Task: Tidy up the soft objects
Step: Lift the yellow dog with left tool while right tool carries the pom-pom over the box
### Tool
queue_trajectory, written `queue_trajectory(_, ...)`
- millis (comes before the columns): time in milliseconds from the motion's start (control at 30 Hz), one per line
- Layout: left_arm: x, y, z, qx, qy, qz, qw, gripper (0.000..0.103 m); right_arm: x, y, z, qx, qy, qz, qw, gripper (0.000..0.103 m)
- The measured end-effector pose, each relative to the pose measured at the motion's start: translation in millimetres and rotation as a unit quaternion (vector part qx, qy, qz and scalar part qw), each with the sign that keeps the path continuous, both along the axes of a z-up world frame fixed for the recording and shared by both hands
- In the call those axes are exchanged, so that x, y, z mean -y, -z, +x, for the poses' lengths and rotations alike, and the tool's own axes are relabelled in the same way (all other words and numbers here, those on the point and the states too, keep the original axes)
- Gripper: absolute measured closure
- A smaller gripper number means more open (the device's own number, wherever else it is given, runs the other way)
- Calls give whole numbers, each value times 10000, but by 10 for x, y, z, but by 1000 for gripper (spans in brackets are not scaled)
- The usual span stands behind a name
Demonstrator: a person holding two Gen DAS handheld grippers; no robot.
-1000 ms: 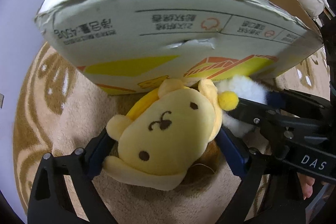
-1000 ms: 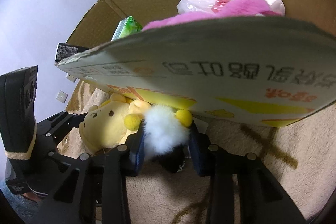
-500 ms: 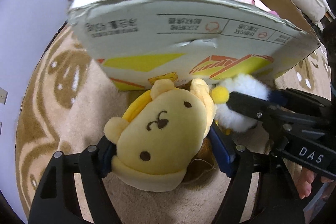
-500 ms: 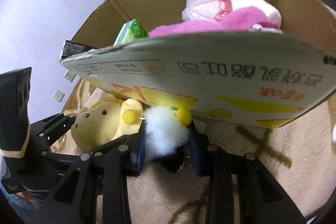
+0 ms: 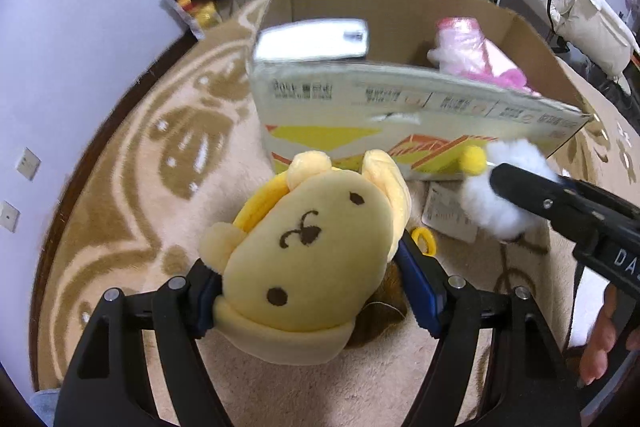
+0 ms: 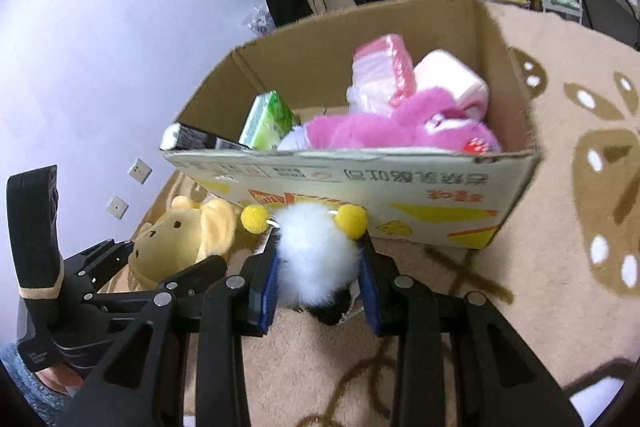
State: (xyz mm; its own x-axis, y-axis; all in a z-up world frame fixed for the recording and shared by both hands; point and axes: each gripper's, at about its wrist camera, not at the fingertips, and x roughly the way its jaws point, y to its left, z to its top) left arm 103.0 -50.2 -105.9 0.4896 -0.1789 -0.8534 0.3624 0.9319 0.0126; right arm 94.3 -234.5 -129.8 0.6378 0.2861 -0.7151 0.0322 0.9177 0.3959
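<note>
Between the blue pads of the left gripper (image 5: 312,291) sits a yellow plush dog head (image 5: 308,259), face up and squeezed at both sides; the gripper has just been closing on it. Its lower brim covers part of the gripper frame, and a brown patch beneath it is too hidden to identify. Just to its right, the right gripper (image 6: 320,281) is clamped on a white fluffy pompom toy (image 6: 316,259) with 2 yellow balls on top; a dark part under the fluff is mostly concealed by the pads. Both toys hang in front of the printed near wall of a cardboard box (image 6: 400,183), which stands on a beige patterned rug (image 6: 580,227). Over the box's rim show a pink plush toy (image 6: 384,131), a pink-and-white wrapped pack (image 6: 384,67), a pale pink block (image 6: 452,79) and a green packet (image 6: 268,119), each partly cut off by the near wall. Box lettering appears upside down and blurred. A paper tag (image 5: 448,215) lies on the rug by the box, half hidden behind the pompom. Fingertips (image 5: 600,343) of a person's hand peek in at the left wrist view's right edge.
</note>
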Motion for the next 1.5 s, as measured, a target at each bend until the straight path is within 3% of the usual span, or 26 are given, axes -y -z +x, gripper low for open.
queue_trajectory(233, -30, -285, -200, 436, -7, -82, 9990, 28, 57, -268, -213, 344, 129, -154, 9992, 67)
queue_trajectory(600, -141, -597, -199, 1276, -90, -185, 9916, 28, 61, -822, -390, 1100, 207, -367, 9930, 67)
queue_trajectory(833, -94, -838, -159, 1686, 34, -256, 9854, 28, 153, -1140, -279, 1440, 330, -432, 9881, 67)
queue_trajectory(1033, 130, -1068, 41, 2106, 262, -68, 9772, 28, 231, -1382, -40, 1602, 359, -573, 9848, 67)
queue_trajectory(1200, 221, -1206, 261, 2051, 156, -473, 9775, 28, 315, -1471, 184, 1667, 323, -566, 9839, 67)
queue_trajectory(1500, 412, -1136, 562, 2038, 157, -337, 9783, 28, 402, -1372, 511, 1620, 208, -446, 9856, 67)
